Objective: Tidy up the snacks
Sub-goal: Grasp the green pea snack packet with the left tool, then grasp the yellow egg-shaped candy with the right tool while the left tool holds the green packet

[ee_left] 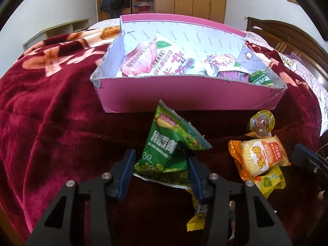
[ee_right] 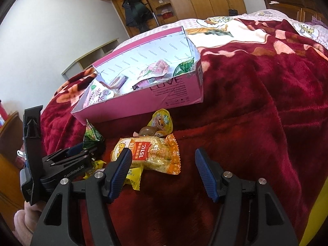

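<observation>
Risk first: your left gripper [ee_left: 160, 168] has its pads pinching only the crinkly lower part of the green pea packet [ee_left: 166, 149], so the foil could slide free on the lift (the blanket [ee_left: 51, 106] would swallow it quietly). That packet lies on the bed just before the pink box [ee_left: 184, 96], long axis running away from you, its pointed top corner aimed at the box. Your right gripper [ee_right: 162, 172] hangs half open and empty, beside the orange rice cracker pack [ee_right: 147, 155].
</observation>
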The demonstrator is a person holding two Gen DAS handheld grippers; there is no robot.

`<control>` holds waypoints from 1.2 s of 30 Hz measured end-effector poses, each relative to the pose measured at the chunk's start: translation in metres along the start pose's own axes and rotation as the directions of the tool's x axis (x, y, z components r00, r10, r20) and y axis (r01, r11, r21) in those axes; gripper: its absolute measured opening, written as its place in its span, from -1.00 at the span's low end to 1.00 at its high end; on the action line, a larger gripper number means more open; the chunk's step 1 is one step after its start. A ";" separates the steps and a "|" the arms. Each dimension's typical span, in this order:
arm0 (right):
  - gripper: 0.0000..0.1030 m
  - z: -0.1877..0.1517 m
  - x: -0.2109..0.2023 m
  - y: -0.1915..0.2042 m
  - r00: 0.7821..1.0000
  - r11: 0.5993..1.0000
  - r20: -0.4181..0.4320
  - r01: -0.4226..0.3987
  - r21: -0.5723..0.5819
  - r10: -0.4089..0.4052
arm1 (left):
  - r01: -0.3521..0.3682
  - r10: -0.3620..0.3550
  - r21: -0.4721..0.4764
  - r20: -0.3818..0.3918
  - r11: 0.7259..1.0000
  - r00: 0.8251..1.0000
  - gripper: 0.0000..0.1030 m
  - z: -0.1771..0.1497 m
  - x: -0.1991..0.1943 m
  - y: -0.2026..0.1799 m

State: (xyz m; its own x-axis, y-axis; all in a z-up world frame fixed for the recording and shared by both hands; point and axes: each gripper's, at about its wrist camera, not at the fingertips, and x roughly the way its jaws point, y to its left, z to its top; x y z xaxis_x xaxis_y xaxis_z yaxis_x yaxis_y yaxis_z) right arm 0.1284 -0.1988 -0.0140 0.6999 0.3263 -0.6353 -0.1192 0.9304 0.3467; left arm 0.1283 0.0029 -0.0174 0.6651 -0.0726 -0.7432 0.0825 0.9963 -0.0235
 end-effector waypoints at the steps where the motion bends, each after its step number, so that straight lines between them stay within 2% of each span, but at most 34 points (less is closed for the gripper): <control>1: 0.27 0.000 0.000 0.001 1.000 1.000 -0.002 0.001 -0.001 -0.001 | 0.001 -0.001 -0.007 -0.001 1.000 1.000 0.00 0.000 -0.001 0.002; 9: 0.27 0.005 0.008 0.015 1.000 0.998 -0.011 0.015 -0.055 -0.016 | -0.006 0.006 -0.075 0.004 0.997 1.000 0.00 -0.004 -0.008 0.026; 13: 0.27 0.022 0.017 0.017 0.999 0.997 0.008 0.042 -0.064 -0.042 | 0.027 -0.026 -0.104 0.005 0.994 1.000 0.00 -0.005 -0.007 0.034; 17: 0.27 0.036 0.031 0.014 0.997 0.995 0.021 0.078 -0.066 -0.077 | 0.031 -0.030 -0.098 0.014 0.995 0.999 0.00 -0.008 -0.007 0.034; 24: -0.22 0.037 0.057 0.012 0.996 0.993 -0.032 0.083 -0.084 -0.086 | 0.021 -0.019 -0.081 0.024 0.996 1.000 0.00 -0.012 -0.008 0.030; 28: -0.35 0.037 0.062 0.013 0.996 0.994 -0.043 0.070 -0.078 -0.074 | 0.027 -0.026 -0.086 0.019 0.996 0.999 0.01 -0.012 -0.006 0.031; 33: -0.37 0.033 0.067 0.015 0.996 0.992 -0.049 0.074 -0.101 -0.080 | 0.026 -0.024 -0.084 0.018 0.996 1.000 0.01 -0.013 -0.005 0.031; 36: -0.45 0.031 0.066 0.016 0.996 0.991 -0.039 0.080 -0.104 -0.084 | 0.025 -0.024 -0.083 0.019 0.996 1.000 0.01 -0.013 -0.005 0.031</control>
State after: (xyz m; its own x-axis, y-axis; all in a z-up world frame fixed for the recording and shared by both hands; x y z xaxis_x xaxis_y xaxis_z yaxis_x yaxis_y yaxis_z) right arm 0.1952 -0.1675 -0.0290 0.6793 0.2530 -0.6889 -0.1356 0.9658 0.2209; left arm 0.1179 0.0343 -0.0228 0.6767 -0.0968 -0.7299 0.0369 0.9945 -0.0976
